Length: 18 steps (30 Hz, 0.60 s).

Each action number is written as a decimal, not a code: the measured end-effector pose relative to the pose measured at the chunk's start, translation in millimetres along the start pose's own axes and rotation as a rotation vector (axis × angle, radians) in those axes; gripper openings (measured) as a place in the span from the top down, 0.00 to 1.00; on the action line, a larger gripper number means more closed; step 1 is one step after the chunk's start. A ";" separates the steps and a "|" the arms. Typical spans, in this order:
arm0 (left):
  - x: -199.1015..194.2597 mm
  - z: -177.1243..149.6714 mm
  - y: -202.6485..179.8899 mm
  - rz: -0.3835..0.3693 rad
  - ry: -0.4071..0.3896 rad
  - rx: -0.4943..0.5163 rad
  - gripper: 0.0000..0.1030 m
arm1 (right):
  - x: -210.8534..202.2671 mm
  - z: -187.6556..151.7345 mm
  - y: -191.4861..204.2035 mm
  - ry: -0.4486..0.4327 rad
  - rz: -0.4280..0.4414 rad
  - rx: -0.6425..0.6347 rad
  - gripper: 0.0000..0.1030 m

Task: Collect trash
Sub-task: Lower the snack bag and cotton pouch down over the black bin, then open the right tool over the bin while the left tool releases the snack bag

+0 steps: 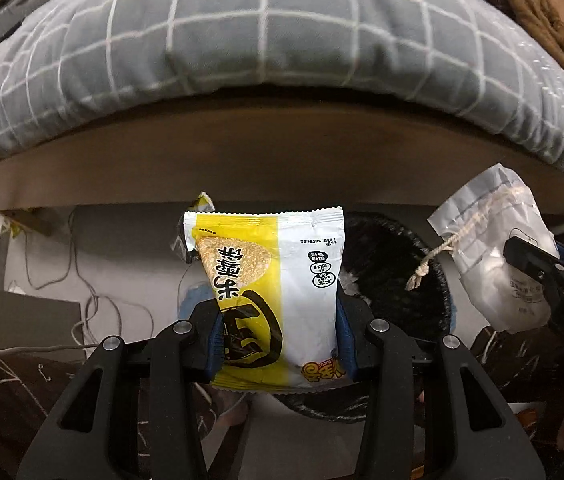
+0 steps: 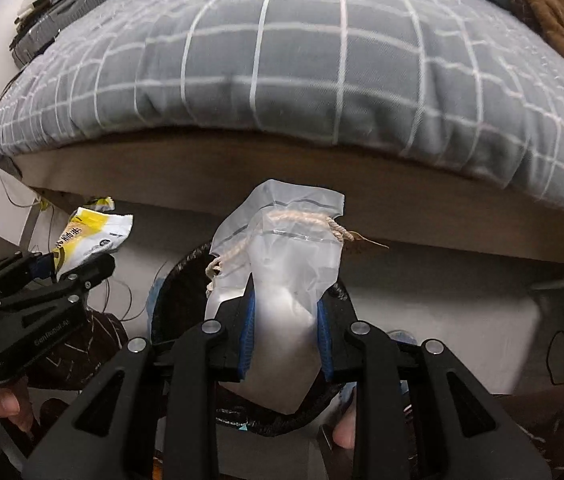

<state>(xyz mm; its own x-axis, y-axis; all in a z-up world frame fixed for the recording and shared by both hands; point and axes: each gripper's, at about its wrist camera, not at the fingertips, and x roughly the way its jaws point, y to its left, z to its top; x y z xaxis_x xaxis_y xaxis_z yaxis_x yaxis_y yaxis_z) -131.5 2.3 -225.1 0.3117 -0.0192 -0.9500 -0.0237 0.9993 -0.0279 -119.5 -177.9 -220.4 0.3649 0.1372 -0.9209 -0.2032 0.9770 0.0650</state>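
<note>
Nearest the left wrist camera, the left gripper (image 1: pixel 278 344) is clamped on a yellow-and-white snack packet (image 1: pixel 270 300); its blue pads (image 1: pixel 344 336) press both side edges of the wrapper, whose long axis runs up toward twelve o'clock, print upside down. Just behind the packet, from about one to four o'clock of it, lies the dark mouth of a black-lined trash bin (image 1: pixel 398 280) on the floor. That is the relation the coming move seems to turn on: the packet stands partly over the bin's left rim, so release looks to need only a short carry toward three o'clock, or a further drop straight down.

In the right wrist view, the right gripper (image 2: pixel 286 328) pinches a translucent drawstring pouch (image 2: pixel 282 264) between its blue pads, the pouch's length pointing to twelve o'clock, its cord (image 2: pixel 294 220) drawn across the neck and hanging off at nine o'clock. The bin's rim (image 2: pixel 178 276) curves around behind and below the pouch, so this hand appears better centred over the opening than the left one. The left gripper with its packet shows at nine o'clock there, near but apart.

Farther off, a wooden bed frame (image 1: pixel 282 160) spans both views, and beyond it a grey checked quilt (image 1: pixel 266 32) bulges over the edge. Loose cables (image 1: pixel 82 280) trail on the floor at nine o'clock.
</note>
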 end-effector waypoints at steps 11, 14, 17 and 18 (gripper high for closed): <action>-6.2 -3.1 22.9 -0.014 0.009 -0.052 0.58 | 20.1 2.6 17.7 0.055 -0.002 -0.025 0.59; -8.3 -4.0 18.1 -0.028 0.008 -0.045 0.58 | 21.3 1.7 12.7 0.053 -0.012 -0.021 0.46; -7.3 -7.0 8.6 -0.032 0.015 -0.026 0.58 | 16.4 0.8 6.1 0.049 -0.020 0.001 0.33; -7.2 -7.5 5.6 -0.038 0.018 -0.021 0.58 | 13.7 1.7 2.2 0.042 -0.028 0.007 0.28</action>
<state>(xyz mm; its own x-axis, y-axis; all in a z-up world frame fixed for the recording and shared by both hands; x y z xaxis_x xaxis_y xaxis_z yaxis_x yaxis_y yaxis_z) -141.0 7.8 -220.8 0.2960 -0.0583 -0.9534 -0.0323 0.9970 -0.0710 -113.3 -173.6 -232.2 0.3316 0.1030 -0.9378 -0.1871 0.9815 0.0416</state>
